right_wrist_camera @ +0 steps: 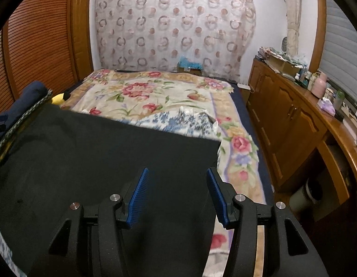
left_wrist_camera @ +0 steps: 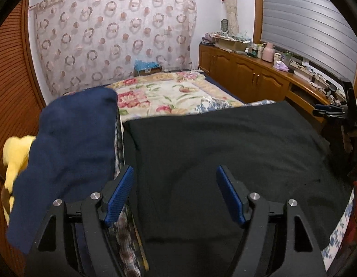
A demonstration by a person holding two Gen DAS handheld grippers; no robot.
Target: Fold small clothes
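Black garment point(left_wrist_camera: 224, 143) lay spread flat on the bed point(left_wrist_camera: 160, 94), over the floral bedspread point(right_wrist_camera: 155, 97), taking up most of the near area in both wrist views. Looked like a smooth rectangle, far edge straight, right far corner visible at the bedspread in the right wrist view. Can't tell what kind of garment it was, or whether it was partly folded already.

Left gripper point(left_wrist_camera: 175, 192) hovered above the black cloth near its left edge, jaws wide apart, nothing between the blue pads point(left_wrist_camera: 119, 194). Right gripper point(right_wrist_camera: 179, 195) was over the right part of the cloth, close to its right edge, jaws also wide and holding nothing.

A navy cloth point(left_wrist_camera: 70, 152) sat bunched just left of the black piece, with something yellow point(left_wrist_camera: 14, 159) beyond it, partly hidden. A blue-white patterned fabric point(right_wrist_camera: 187, 122) lay on the bed beyond the far edge.

Judged step: about to pinch the near edge or corners of the black garment for a fold. To do it well, both grippers should drop to matching points on the same edge, one per side, so the fold line ran straight. Pinch only the top layer, not the bedspread under it; soft bedding gives, so a shallow angle would help slip a pad under the hem. Lift both sides together and carry evenly to the far edge, aligning corners before release. Left gripper should stay clear of the navy cloth to avoid dragging it along. Risk: cloth sagging in the middle and creasing
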